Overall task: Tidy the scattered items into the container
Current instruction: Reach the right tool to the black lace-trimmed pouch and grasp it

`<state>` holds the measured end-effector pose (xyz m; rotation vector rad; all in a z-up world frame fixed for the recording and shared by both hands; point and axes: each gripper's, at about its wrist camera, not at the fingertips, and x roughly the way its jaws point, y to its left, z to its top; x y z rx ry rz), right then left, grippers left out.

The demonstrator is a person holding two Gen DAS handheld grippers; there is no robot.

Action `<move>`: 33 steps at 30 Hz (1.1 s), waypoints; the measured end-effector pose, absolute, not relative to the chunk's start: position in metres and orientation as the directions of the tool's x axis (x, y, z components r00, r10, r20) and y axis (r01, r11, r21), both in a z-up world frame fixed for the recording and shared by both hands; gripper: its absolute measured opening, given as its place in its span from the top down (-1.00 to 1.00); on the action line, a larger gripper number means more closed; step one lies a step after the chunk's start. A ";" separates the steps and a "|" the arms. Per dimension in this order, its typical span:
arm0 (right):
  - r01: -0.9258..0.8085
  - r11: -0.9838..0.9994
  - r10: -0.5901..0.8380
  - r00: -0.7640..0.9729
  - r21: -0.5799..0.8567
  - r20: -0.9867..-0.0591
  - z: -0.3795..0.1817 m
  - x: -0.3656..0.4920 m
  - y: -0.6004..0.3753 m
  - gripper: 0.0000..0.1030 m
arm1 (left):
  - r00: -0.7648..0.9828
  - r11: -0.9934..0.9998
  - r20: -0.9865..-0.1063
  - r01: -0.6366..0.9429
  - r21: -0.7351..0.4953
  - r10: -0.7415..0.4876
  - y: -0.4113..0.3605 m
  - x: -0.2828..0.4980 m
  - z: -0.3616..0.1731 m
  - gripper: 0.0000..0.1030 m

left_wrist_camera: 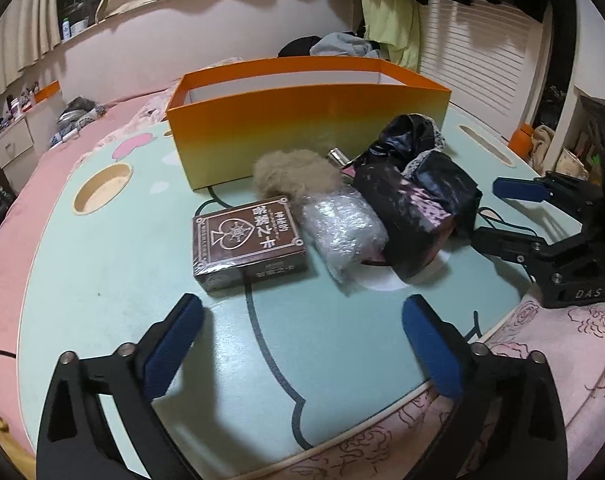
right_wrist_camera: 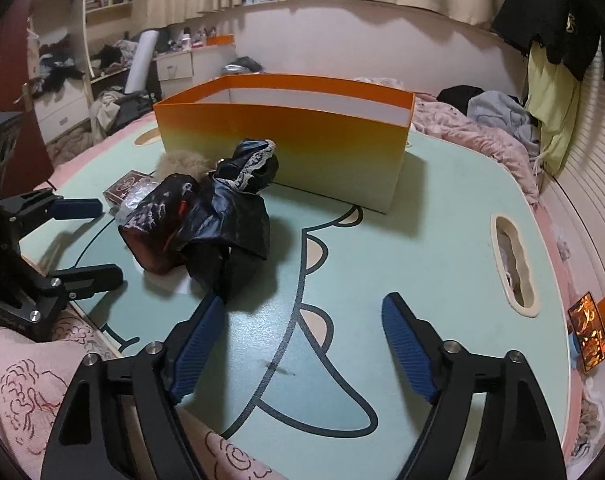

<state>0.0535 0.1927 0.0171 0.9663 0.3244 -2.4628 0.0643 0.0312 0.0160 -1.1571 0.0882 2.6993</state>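
Observation:
An orange-to-yellow open box [left_wrist_camera: 302, 120] stands on the pale green table [left_wrist_camera: 122, 272]; it also shows in the right wrist view [right_wrist_camera: 286, 136]. In front of it lie a brown card box [left_wrist_camera: 248, 244], a bubble-wrapped bundle [left_wrist_camera: 344, 228], a tan fluffy ball [left_wrist_camera: 294, 172] and a black shiny bundle with lace trim [left_wrist_camera: 418, 196]. The black bundle [right_wrist_camera: 218, 220] sits just ahead of my right gripper's left finger. My left gripper [left_wrist_camera: 302, 344] is open and empty, short of the card box. My right gripper [right_wrist_camera: 302, 344] is open and empty; it also shows in the left wrist view [left_wrist_camera: 498, 212].
The table has an oval handle slot [right_wrist_camera: 514, 264] at the right and a round recess [left_wrist_camera: 102, 188] at the left. It rests on a pink flowered bedspread [left_wrist_camera: 562, 344]. Clothes [right_wrist_camera: 498, 108] are heaped behind the box. An orange foil packet [right_wrist_camera: 588, 330] lies at the far right.

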 end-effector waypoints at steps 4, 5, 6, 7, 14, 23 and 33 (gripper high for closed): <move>0.503 -0.863 -0.335 -0.641 -0.048 -0.690 0.017 0.055 0.191 -0.71 | -0.672 -0.978 -0.723 -0.207 -0.025 0.161 0.030 0.064 0.016 -0.98; 0.503 -0.863 -0.336 -0.641 -0.048 -0.690 0.017 0.055 0.191 -0.71 | -0.672 -0.978 -0.723 -0.206 -0.026 0.161 0.030 0.064 0.016 -0.98; 0.503 -0.863 -0.336 -0.641 -0.048 -0.690 0.017 0.055 0.191 -0.72 | -0.672 -0.978 -0.723 -0.206 -0.026 0.161 0.030 0.064 0.016 -0.99; 0.504 -0.863 -0.336 -0.641 -0.048 -0.690 0.017 0.055 0.191 -0.73 | -0.672 -0.978 -0.723 -0.207 -0.026 0.161 0.030 0.064 0.016 -0.99; 0.501 -0.864 -0.334 -0.642 -0.048 -0.691 0.018 0.054 0.191 -0.75 | -0.672 -0.978 -0.723 -0.207 -0.026 0.161 0.031 0.063 0.016 -0.99; 0.498 -0.866 -0.332 -0.643 -0.049 -0.690 0.018 0.054 0.191 -0.75 | -0.672 -0.978 -0.723 -0.207 -0.026 0.161 0.031 0.063 0.015 -0.99; 0.507 -0.860 -0.345 -0.666 -0.062 -0.662 0.026 0.060 0.192 -0.75 | -0.672 -0.978 -0.723 -0.207 -0.026 0.161 0.031 0.062 0.015 -0.99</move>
